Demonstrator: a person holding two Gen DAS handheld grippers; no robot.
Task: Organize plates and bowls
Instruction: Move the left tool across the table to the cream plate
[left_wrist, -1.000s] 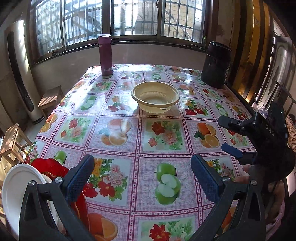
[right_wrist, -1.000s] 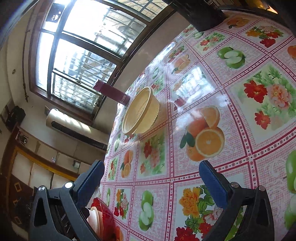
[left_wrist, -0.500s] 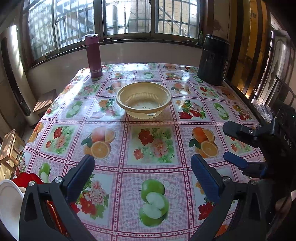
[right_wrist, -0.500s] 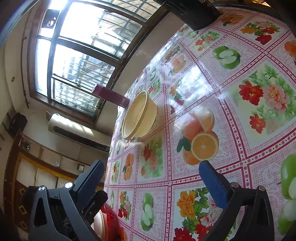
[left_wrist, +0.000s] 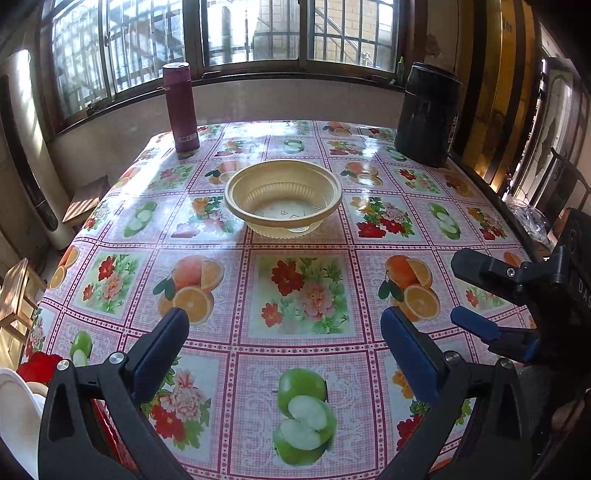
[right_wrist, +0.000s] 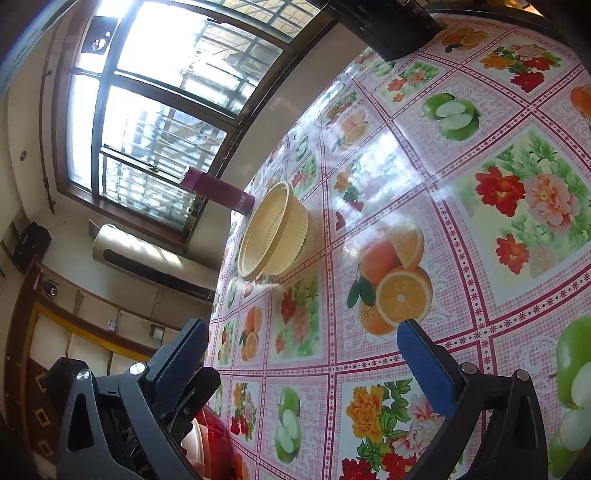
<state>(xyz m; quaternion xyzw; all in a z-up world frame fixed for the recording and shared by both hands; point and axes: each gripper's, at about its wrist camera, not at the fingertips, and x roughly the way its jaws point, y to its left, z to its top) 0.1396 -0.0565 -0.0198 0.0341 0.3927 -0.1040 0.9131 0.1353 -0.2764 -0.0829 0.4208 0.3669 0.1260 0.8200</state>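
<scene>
Fingers of the left gripper are spread wide and hold nothing, and the fingers of the right gripper are wide apart and empty too. One yellow bowl sits upright in the middle of the bench, well in front of both grippers. Behind the bowl stand a purple bottle and a black pot. Nearer than the bowl, by the left gripper, are a red plate and a white plate. The bowl looks thin and light, so a push on its rim may make it slide or tip. The cloth looks shiny, so things may slip.
</scene>
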